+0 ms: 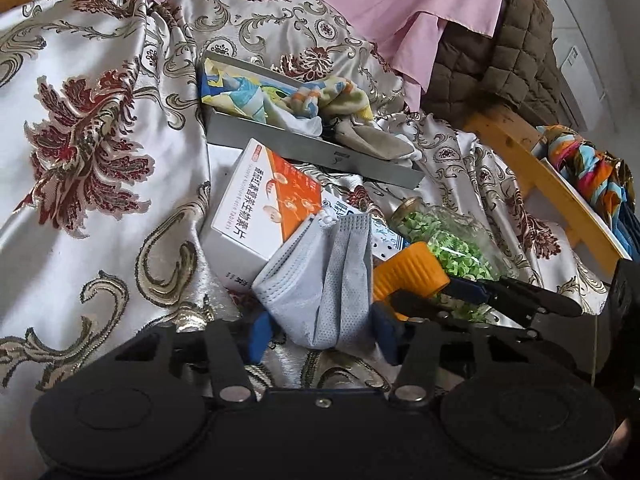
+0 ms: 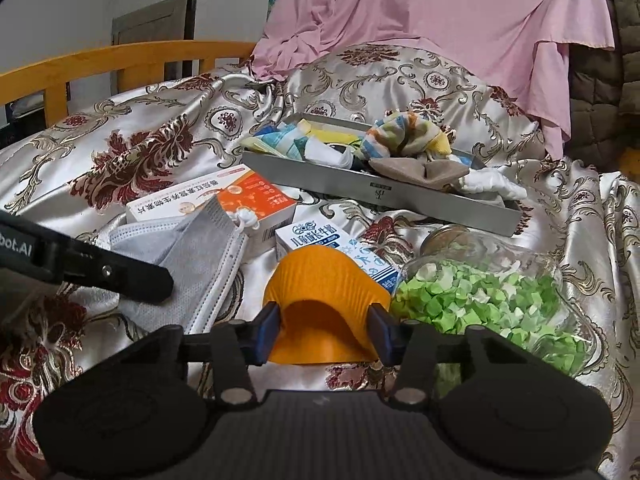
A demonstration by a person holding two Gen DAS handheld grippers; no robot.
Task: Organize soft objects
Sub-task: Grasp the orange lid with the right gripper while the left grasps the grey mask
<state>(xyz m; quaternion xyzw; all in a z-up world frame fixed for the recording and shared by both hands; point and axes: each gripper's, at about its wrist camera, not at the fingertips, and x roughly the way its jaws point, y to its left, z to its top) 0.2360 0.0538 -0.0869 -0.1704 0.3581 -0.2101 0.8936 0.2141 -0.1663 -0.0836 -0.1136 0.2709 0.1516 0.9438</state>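
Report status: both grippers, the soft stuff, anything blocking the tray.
Left gripper shut on grey face mask. Right gripper shut on orange ribbed piece. Metal tray ahead, already holding cloths. Medicine box and jar between.

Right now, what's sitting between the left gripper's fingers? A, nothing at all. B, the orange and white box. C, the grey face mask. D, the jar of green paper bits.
C: in the left wrist view the grey face mask sits pinched between the blue pads of the left gripper, while the right gripper holds an orange ridged piece beside the jar.
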